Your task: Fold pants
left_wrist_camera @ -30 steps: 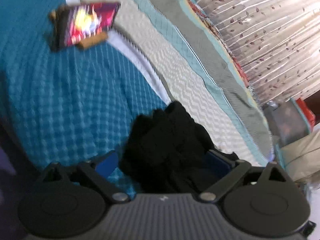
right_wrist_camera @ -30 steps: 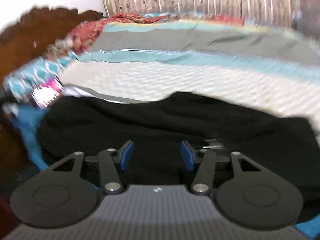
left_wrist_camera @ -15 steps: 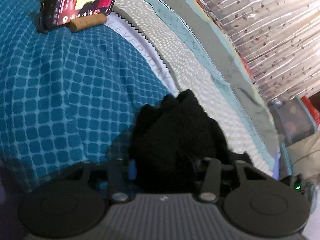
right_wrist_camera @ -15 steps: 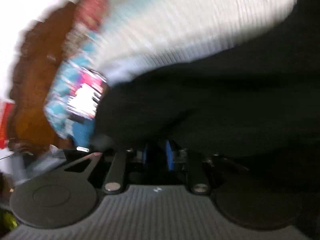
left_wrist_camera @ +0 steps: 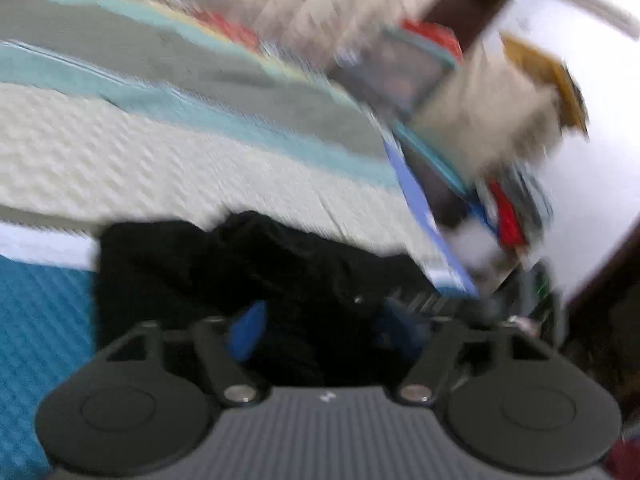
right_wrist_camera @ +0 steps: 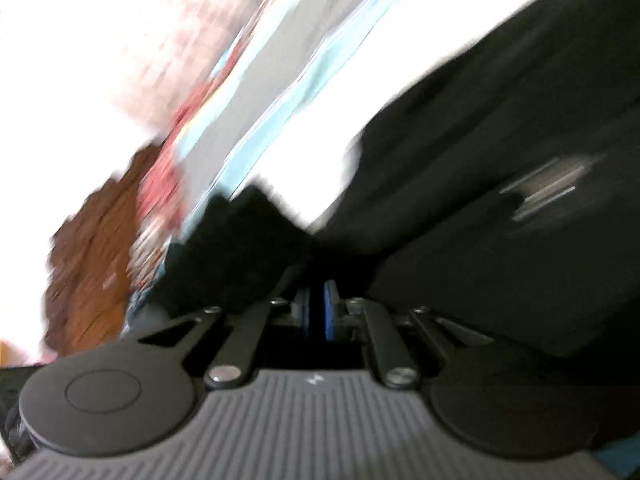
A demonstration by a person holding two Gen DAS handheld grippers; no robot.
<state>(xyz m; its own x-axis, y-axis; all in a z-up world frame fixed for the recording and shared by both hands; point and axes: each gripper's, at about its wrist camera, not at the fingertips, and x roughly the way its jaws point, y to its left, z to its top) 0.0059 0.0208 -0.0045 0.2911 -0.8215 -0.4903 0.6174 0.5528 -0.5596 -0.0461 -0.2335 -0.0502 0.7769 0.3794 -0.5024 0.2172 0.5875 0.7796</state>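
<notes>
L hand-held gripper [left_wrist_camera: 316,330] just let go, fingers wide; R hand-held gripper [right_wrist_camera: 316,314] still clamps the pants [right_wrist_camera: 500,160] & swings them over — fold underway.

We see on our left gripper [left_wrist_camera: 320,330] and right gripper [right_wrist_camera: 318,314] ribbed grey housings, black round discs, silver screws, black linkage arms and seemingly blue pads [left_wrist_camera: 247,330].

Two wrist cams, both low and right up on the fabric

Left looks along the bed [left_wrist_camera: 120,160] toward its far end; right is tilted, probably facing the headboard [right_wrist_camera: 92,264]. Both share the black pants [left_wrist_camera: 240,264] [right_wrist_camera: 500,160].
</notes>
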